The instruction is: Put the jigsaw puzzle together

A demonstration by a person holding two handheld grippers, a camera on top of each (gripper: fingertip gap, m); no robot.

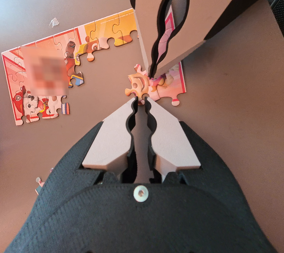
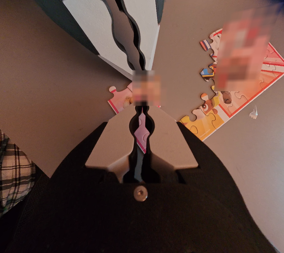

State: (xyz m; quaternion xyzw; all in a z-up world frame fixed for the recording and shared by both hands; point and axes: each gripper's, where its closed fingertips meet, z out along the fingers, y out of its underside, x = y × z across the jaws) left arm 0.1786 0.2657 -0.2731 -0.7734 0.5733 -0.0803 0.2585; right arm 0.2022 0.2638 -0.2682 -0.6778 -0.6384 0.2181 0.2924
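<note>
The right hand-held gripper (image 1: 151, 74) covers part of the pink puzzle section (image 1: 173, 82). A loose puzzle piece (image 1: 39, 181) shows only partly behind the left hand-held gripper (image 1: 140, 101). A plaid cloth (image 2: 13, 168) is cut off by the picture's edge.

From my seat the counter (image 1: 230, 122) is plain grey-brown. The big puzzle section (image 1: 46, 76) runs red and white into orange-yellow, the small puzzle chunk (image 1: 169, 85) is pink with a magenta edge. Both claws have pale grey fingers (image 1: 116, 138) with black pads, and there's a plaid sleeve (image 2: 13, 173) in black and cream.
</note>
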